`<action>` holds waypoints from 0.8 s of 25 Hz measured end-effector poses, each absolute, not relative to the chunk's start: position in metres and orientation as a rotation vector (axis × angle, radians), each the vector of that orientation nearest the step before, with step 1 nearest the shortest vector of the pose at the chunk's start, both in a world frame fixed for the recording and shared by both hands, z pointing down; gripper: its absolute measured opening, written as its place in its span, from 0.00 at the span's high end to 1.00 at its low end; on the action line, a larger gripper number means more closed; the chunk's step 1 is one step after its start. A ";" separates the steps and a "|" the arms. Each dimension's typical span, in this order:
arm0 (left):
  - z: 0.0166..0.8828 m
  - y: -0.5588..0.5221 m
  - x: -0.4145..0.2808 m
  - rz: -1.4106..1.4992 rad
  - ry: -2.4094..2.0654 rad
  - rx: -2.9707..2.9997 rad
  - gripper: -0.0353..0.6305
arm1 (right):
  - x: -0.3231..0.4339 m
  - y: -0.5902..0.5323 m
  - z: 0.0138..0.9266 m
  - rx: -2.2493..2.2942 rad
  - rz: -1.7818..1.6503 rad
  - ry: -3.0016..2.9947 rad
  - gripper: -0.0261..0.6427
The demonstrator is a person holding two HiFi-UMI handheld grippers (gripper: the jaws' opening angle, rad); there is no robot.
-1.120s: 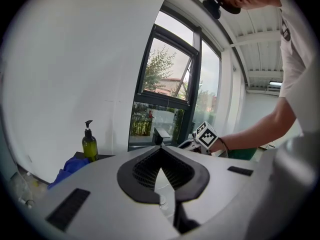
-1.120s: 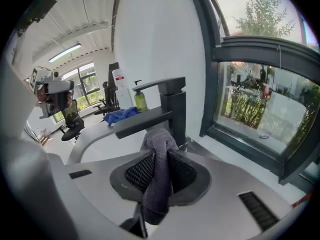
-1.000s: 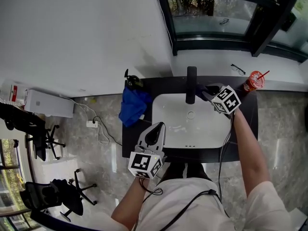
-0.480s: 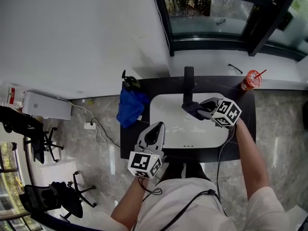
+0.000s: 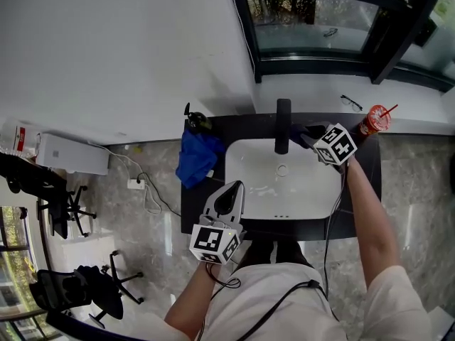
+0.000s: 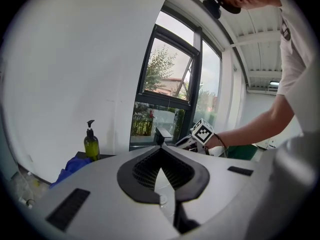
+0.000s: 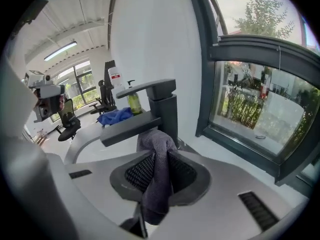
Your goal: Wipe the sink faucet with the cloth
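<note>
1. the right gripper (image 7: 159,160) is clenched on the grey microfibre cloth (image 7: 155,184), held at the upright post of the dark square sink faucet (image 7: 167,109) directly ahead.
2. the spout's long axis runs leftward from there.
3. the left gripper (image 6: 159,159), closed and empty, is well apart.

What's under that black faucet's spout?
The grey cloth, pinched in the right gripper, is bunched beside the faucet column, just under the spout. Below lies the white sink. The cloth covers the column's base.
</note>
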State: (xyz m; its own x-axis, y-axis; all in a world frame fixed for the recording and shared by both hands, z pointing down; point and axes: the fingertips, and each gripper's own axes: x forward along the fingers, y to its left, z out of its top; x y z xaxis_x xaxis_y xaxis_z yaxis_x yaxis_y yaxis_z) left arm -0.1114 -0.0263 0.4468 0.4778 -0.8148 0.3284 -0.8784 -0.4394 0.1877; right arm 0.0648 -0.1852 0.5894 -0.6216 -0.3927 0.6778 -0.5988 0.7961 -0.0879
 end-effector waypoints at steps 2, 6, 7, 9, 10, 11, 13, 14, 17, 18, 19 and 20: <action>0.447 -0.026 -0.115 0.270 -1.439 2.392 0.96 | 0.057 -0.190 0.587 0.737 0.396 -2.336 0.86; 0.448 -0.026 -0.119 0.272 -1.444 2.386 0.96 | 0.044 -0.169 0.580 0.646 0.387 -2.399 0.86; 0.449 -0.026 -0.119 0.271 -1.441 2.387 0.96 | 0.042 -0.157 0.579 0.602 0.399 -2.413 0.86; 0.449 -0.026 -0.117 0.269 -1.432 2.391 0.96 | 0.039 -0.131 0.579 0.496 0.428 -2.430 0.86; 0.450 -0.026 -0.115 0.268 -1.427 2.394 0.96 | 0.038 -0.118 0.580 0.447 0.442 -2.432 0.86; 0.450 -0.026 -0.113 0.265 -1.423 2.397 0.96 | 0.038 -0.108 0.582 0.411 0.455 -2.430 0.86; 0.448 -0.026 -0.110 0.256 -1.415 2.403 0.96 | 0.041 -0.094 0.586 0.379 0.475 -2.417 0.86; 0.447 -0.026 -0.109 0.251 -1.413 2.405 0.96 | 0.044 -0.090 0.588 0.379 0.483 -2.407 0.86; 0.445 -0.024 -0.107 0.244 -1.410 2.409 0.96 | 0.055 -0.088 0.596 0.412 0.500 -2.377 0.86; 0.446 -0.024 -0.107 0.247 -1.408 2.409 0.96 | 0.059 -0.093 0.598 0.442 0.495 -2.365 0.86; 0.446 -0.024 -0.108 0.250 -1.408 2.408 0.96 | 0.063 -0.101 0.599 0.483 0.480 -2.353 0.86; 0.447 -0.024 -0.108 0.253 -1.408 2.406 0.96 | 0.067 -0.112 0.600 0.531 0.461 -2.340 0.86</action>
